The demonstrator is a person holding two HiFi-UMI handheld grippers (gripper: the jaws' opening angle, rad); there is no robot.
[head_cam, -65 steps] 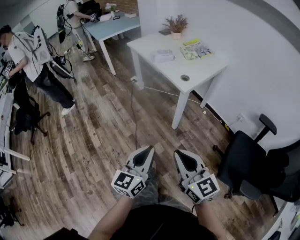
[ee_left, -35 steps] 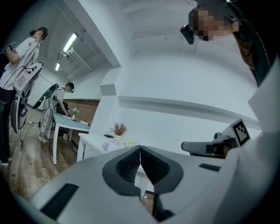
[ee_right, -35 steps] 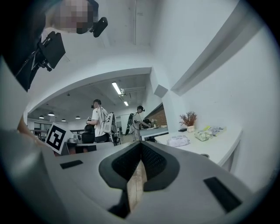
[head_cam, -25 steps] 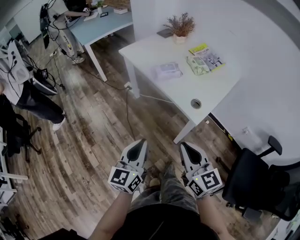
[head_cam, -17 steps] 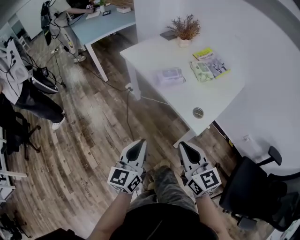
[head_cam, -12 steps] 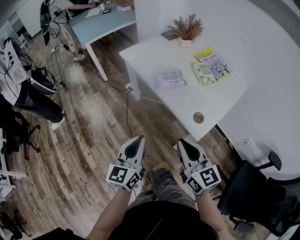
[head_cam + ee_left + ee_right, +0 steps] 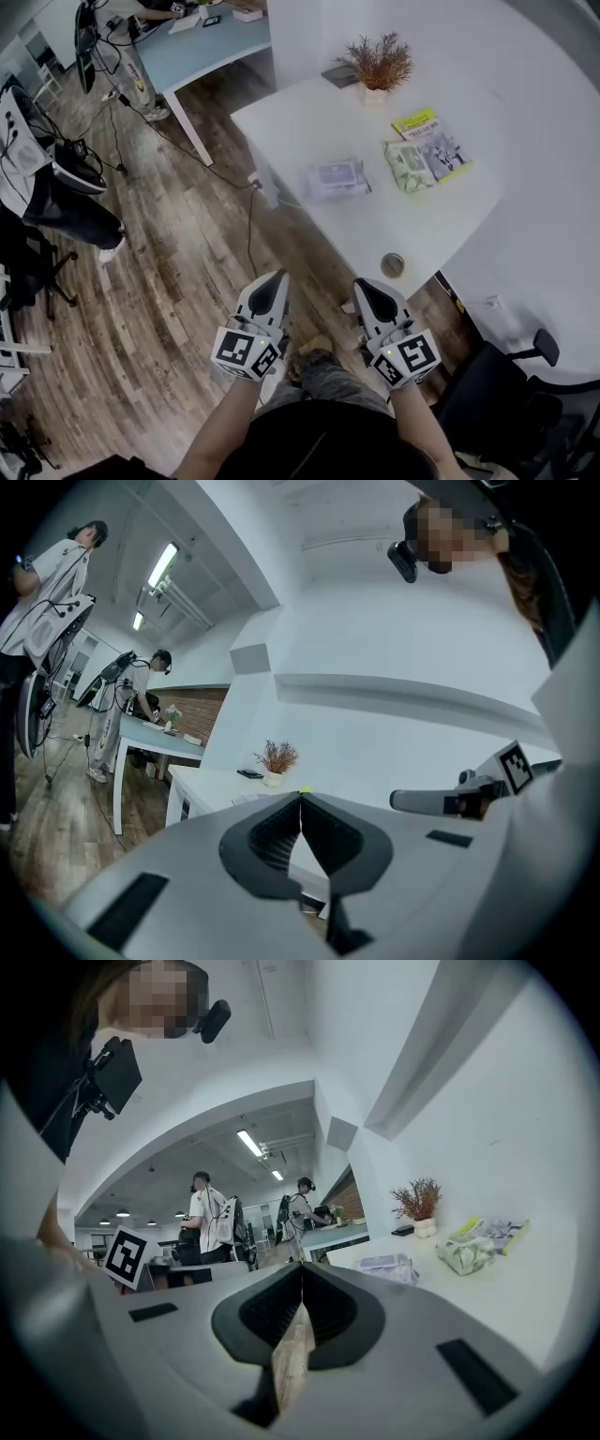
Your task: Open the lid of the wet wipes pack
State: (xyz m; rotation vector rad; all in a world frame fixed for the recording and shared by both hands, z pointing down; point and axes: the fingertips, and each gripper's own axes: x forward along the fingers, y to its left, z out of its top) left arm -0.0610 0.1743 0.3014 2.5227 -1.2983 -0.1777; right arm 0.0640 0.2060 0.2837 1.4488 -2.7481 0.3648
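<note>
A pale purple wet wipes pack (image 7: pixel 337 178) lies flat on the white table (image 7: pixel 309 122), near its left edge; it also shows in the right gripper view as the wipes pack (image 7: pixel 384 1265). A green pack (image 7: pixel 407 166) and a yellow-edged booklet (image 7: pixel 433 141) lie to its right. My left gripper (image 7: pixel 276 278) and right gripper (image 7: pixel 360 285) are both shut and empty, held side by side over the floor short of the table's near corner. In the left gripper view the left gripper (image 7: pixel 301 797) points at the table; the right gripper (image 7: pixel 302 1267) shows closed jaws in its own view.
A potted dry plant (image 7: pixel 377 67) and a dark phone (image 7: pixel 337 77) sit at the table's far side. A cable hole (image 7: pixel 392 265) is near its front corner. A black office chair (image 7: pixel 502 403) stands at the right. People (image 7: pixel 47 159) work at the left by a blue desk (image 7: pixel 202 42).
I have walked closer to the white table: it has slid down and nearer in the head view. Both grippers stay shut and side by side.
</note>
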